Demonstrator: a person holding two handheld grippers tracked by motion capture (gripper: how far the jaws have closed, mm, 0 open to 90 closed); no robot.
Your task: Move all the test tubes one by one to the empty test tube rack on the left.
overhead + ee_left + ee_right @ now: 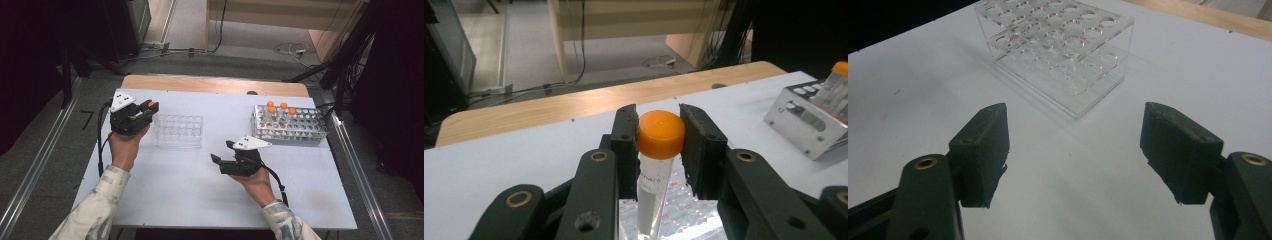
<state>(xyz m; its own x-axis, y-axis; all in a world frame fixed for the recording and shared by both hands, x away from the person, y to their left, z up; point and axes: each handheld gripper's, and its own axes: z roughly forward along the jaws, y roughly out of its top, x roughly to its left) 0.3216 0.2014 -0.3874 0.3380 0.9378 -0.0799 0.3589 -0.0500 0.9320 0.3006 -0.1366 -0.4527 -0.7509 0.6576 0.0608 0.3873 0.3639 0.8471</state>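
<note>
A: Nearest, the right gripper (223, 161) rests mid-table, jaws wide and empty. Why?

B: Probably just waiting, clear of the work.

A: And the left gripper (148, 107)?

B: It clamps a tube (655, 175) by its orange cap, upright at the clear rack's (178, 130) left end, likely to drop it in. The metal rack (290, 126), far right, holds the other tubes.

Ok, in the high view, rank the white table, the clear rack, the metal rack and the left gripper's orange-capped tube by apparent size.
1. White table, by far the largest.
2. Metal rack and clear rack: the metal one looks somewhat wider, but they are close, so no firm ranking.
3. Orange-capped tube, smallest; just its cap peeks from the left gripper.
</note>
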